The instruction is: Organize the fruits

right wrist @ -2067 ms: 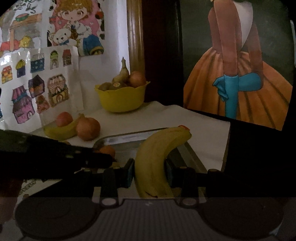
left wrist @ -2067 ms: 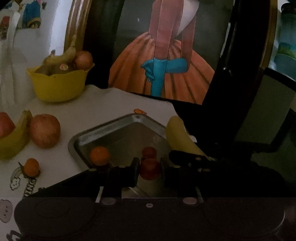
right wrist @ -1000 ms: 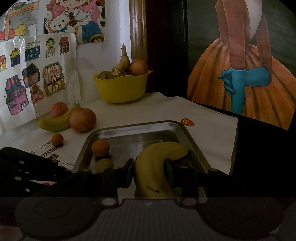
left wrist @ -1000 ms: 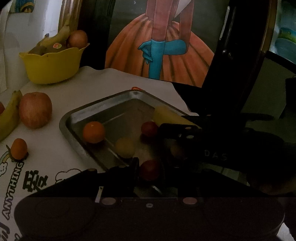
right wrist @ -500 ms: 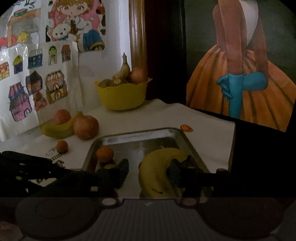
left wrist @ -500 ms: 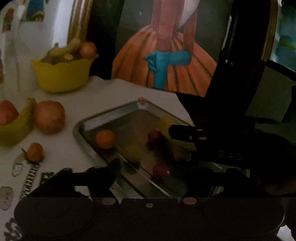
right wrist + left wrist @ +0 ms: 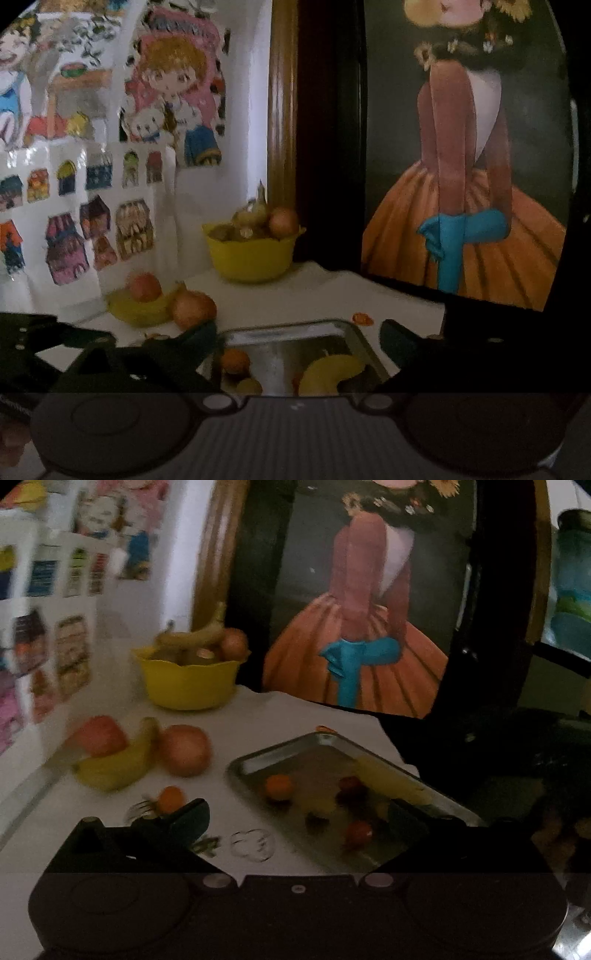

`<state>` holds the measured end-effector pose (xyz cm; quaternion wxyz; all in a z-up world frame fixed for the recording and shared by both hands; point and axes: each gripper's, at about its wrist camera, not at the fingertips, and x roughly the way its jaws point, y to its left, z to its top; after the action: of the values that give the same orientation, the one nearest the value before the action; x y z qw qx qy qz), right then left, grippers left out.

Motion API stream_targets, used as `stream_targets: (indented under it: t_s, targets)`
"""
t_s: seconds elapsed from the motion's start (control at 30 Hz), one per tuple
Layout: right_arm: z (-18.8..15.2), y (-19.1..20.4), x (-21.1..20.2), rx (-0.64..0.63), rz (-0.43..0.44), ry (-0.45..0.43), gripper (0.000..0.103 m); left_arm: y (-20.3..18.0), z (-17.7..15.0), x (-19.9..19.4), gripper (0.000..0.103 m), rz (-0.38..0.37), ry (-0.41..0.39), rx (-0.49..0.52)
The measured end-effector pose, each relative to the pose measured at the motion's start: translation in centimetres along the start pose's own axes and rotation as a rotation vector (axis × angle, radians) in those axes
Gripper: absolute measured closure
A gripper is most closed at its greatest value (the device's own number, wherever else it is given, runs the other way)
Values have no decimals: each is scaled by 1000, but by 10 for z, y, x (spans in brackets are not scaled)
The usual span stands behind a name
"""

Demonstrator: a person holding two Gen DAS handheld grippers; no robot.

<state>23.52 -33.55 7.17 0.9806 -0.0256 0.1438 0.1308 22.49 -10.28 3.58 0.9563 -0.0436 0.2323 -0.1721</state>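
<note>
both tools, left tool (image 7: 299,816) and right tool (image 7: 297,341), are opening wide, empty, above the tray (image 7: 291,744) of fruit.

We count one rectangular metal tray (image 7: 280,755), one scalloped yellow plastic bowl (image 7: 188,686), three yellow bananas (image 7: 110,768), three round reddish apples (image 7: 183,749) and two small orange mandarins (image 7: 279,787); the tray's little red fruits blur together.

Shiny metal tray (image 7: 258,762), glossy plastic bowl (image 7: 188,686)
</note>
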Motion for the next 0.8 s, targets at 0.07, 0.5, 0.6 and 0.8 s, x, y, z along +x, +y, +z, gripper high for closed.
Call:
stream_targets:
  t_s: [0.07,0.5,0.6,0.8]
  targets:
    - [4,6,-11,-5,-4,-18,0,8,-2,-14,1,14,-13,-20]
    - [18,66,-72,-60,19,-88,0,63,-3,-101,1,129,-128,-112]
    - [20,84,-81,-74,28,-89,0,72,-3,-117,1,151,-151,-121]
    - [19,121,-95,-100,66,-89,0,94,-7,-148,1,193,-188,-141]
